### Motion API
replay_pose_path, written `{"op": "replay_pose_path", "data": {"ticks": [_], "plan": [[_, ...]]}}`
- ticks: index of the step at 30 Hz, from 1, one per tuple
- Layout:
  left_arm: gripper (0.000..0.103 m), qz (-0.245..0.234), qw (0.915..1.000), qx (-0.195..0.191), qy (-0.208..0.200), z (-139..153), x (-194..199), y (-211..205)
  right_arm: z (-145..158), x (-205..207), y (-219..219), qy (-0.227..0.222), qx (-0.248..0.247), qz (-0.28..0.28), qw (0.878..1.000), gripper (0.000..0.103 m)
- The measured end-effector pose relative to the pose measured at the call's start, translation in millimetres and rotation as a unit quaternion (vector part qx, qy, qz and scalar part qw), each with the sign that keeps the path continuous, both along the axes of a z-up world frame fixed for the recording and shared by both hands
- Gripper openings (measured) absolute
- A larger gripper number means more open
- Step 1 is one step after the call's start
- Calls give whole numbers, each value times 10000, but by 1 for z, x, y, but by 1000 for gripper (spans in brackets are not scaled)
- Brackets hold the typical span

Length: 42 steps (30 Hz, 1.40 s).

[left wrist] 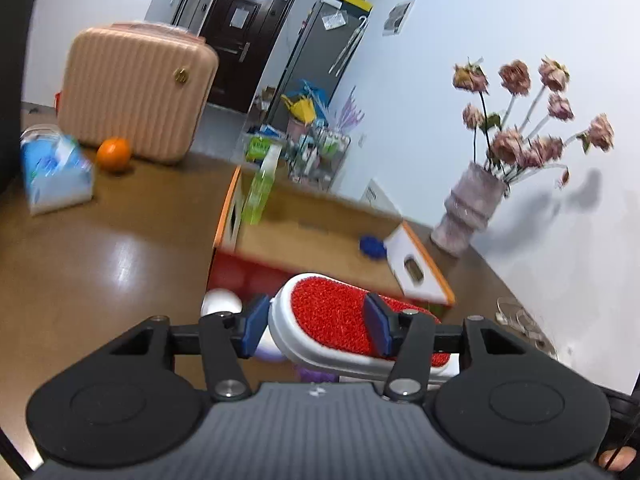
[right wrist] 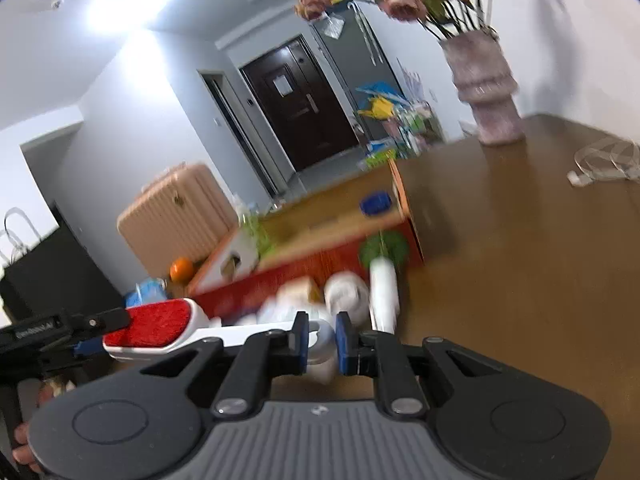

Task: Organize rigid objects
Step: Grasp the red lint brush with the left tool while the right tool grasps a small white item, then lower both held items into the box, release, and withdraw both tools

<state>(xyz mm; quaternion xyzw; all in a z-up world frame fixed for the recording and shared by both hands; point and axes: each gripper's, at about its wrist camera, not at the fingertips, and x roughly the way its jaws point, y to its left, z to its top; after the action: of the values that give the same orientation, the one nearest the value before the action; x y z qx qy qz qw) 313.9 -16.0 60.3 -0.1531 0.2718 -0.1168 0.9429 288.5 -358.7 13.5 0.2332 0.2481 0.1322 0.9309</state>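
My left gripper (left wrist: 316,330) is shut on the head of a white lint brush with a red pad (left wrist: 340,320), held above the table. In the right wrist view the same brush (right wrist: 156,330) shows at the left, and its white handle (right wrist: 256,330) runs to my right gripper (right wrist: 322,340), whose jaws are shut on the handle's end. An open cardboard box with orange flaps (left wrist: 304,232) lies ahead; a green bottle (left wrist: 262,184) and a blue ball (left wrist: 372,246) are in it. The box (right wrist: 320,220) shows in the right view too.
White round objects (right wrist: 346,292) and a white-and-green radish toy (right wrist: 384,280) lie in front of the box. A pink suitcase (left wrist: 136,88), an orange (left wrist: 114,154) and a tissue pack (left wrist: 54,172) stand at the left, a vase of flowers (left wrist: 472,208) at the right.
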Motion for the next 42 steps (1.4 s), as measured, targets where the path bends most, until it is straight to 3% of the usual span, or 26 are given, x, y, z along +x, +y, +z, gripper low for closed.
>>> {"op": "replay_pose_path", "data": {"ticks": [7, 13, 18, 20, 27, 33, 38, 42], "plan": [[52, 105, 9999, -21, 30, 15, 107, -8, 23, 116, -7, 79, 76, -10, 9999, 14], [52, 260, 9994, 8, 206, -5, 162, 0, 7, 193, -6, 441, 300, 140, 9985, 13], [53, 301, 9976, -53, 614, -34, 187, 8, -12, 225, 1, 702, 91, 246, 9972, 13], [52, 251, 9963, 102, 810, -41, 189, 7, -18, 227, 2, 733, -35, 278, 9969, 13], [52, 282, 9953, 449, 815, -52, 187, 5, -32, 228, 23, 815, -787, 473, 9924, 10], [52, 310, 9953, 357, 849, -45, 176, 6, -24, 217, 39, 748, -1150, 712, 9880, 9], [53, 292, 9973, 476, 482, -18, 137, 11, 8, 178, 31, 357, -1181, 621, 9904, 11], [59, 342, 9946, 979, -34, 3, 84, 9, 39, 123, 28, -183, -1484, 409, 9879, 14]]}}
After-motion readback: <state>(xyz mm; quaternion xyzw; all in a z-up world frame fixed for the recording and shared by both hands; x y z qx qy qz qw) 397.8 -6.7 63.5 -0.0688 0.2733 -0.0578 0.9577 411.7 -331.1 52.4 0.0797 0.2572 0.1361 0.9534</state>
